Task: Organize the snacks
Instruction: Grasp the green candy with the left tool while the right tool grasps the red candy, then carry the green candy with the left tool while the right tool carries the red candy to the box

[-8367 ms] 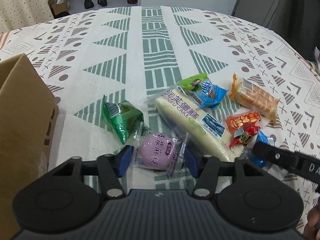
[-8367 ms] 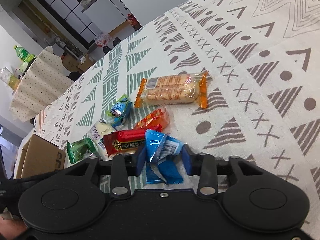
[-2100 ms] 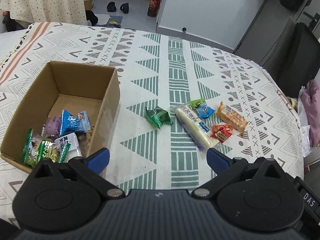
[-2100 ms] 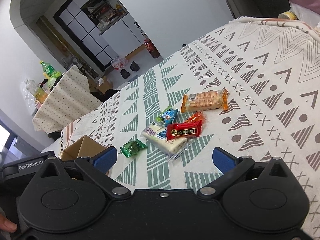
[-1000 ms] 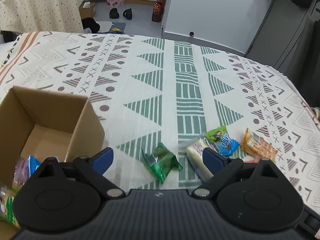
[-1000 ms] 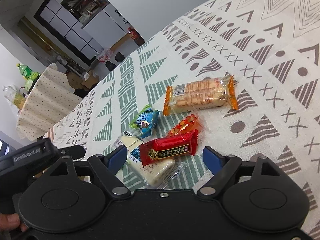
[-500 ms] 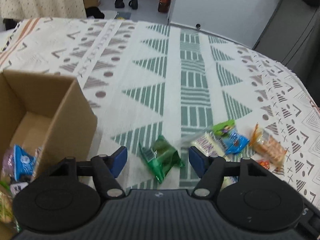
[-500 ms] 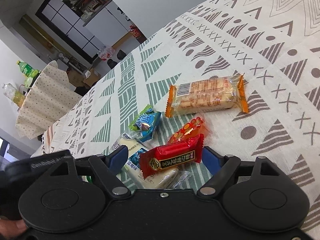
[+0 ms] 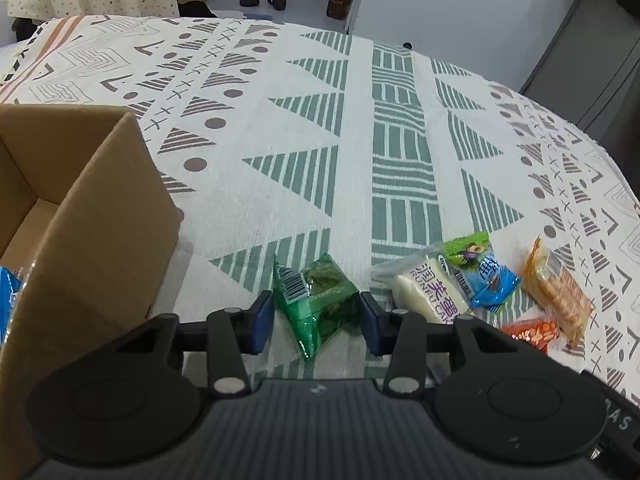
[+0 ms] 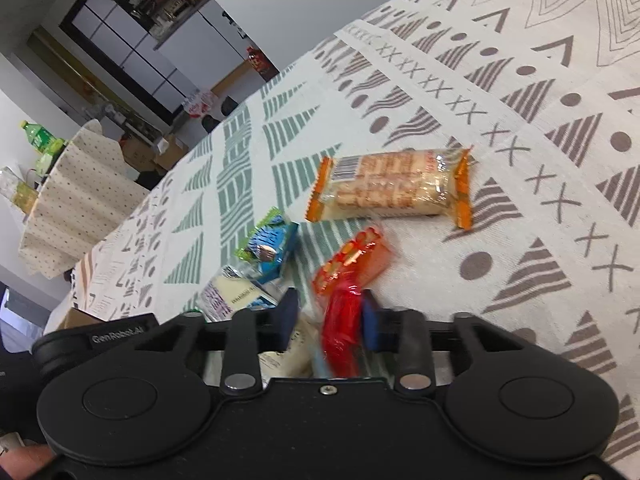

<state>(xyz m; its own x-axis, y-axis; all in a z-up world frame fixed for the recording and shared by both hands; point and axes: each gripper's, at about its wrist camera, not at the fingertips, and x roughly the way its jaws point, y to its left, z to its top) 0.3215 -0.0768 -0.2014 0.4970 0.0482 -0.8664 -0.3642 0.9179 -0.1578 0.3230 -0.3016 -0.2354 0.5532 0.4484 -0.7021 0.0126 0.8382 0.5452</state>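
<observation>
**Green and red packets in the jaws, both grips uncertain**

Green crinkly plastic snack packet (image 9: 316, 304) sits between the blue pads of your left gripper (image 9: 316, 314); the jaws stand narrowed around it, whether they bite yet I cannot tell. Your right gripper (image 10: 329, 316) pinches the red shiny wrapped snack (image 10: 340, 328), blurred and bunched against one pad.

Risks: slick film may slide out on lifting; the red wrapper, held off-centre, may drop. The orange-red packet (image 10: 352, 258) touches it and may drag along.

Surroundings: brown cardboard box (image 9: 100, 216) stands near on the left, its wall in your carry path. White long cake bar (image 9: 430, 292), blue-green sachet (image 9: 480, 272) and orange-ended biscuit pack (image 10: 390, 188) remain on the patterned tablecloth (image 9: 304, 112).
</observation>
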